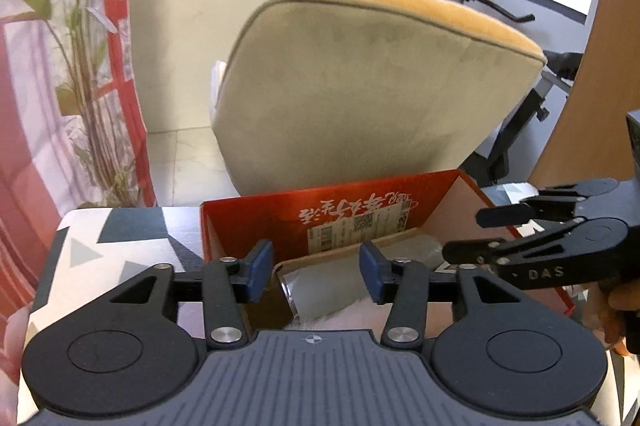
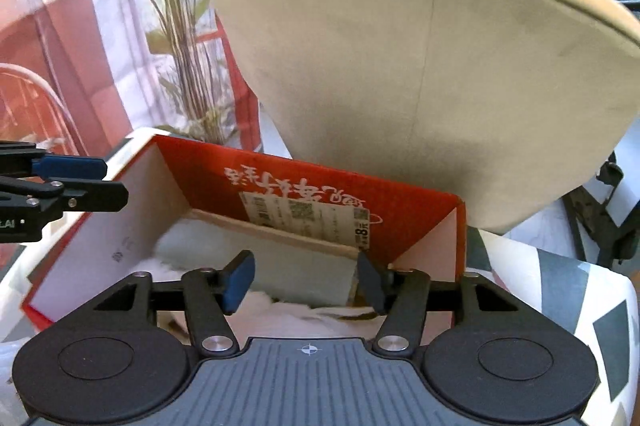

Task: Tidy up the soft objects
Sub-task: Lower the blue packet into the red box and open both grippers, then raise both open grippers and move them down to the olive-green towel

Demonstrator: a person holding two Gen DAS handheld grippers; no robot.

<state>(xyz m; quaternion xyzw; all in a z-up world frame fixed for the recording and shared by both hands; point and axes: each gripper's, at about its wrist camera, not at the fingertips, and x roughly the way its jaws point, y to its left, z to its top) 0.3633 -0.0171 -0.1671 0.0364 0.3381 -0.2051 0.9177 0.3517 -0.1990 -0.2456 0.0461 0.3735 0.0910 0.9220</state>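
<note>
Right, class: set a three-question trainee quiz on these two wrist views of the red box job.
1. True or false: the left gripper is clamped shut on the folded grey cloth.
2. Where does the folded grey cloth lie? A) in the red cardboard box B) on the beige chair C) on the floor
3. Fill in: the box stands on a cloth patterned with grey ____.

Key: 1 false, the blue pads stand apart; the right gripper is open too. 2 A. 3 triangles.
</note>
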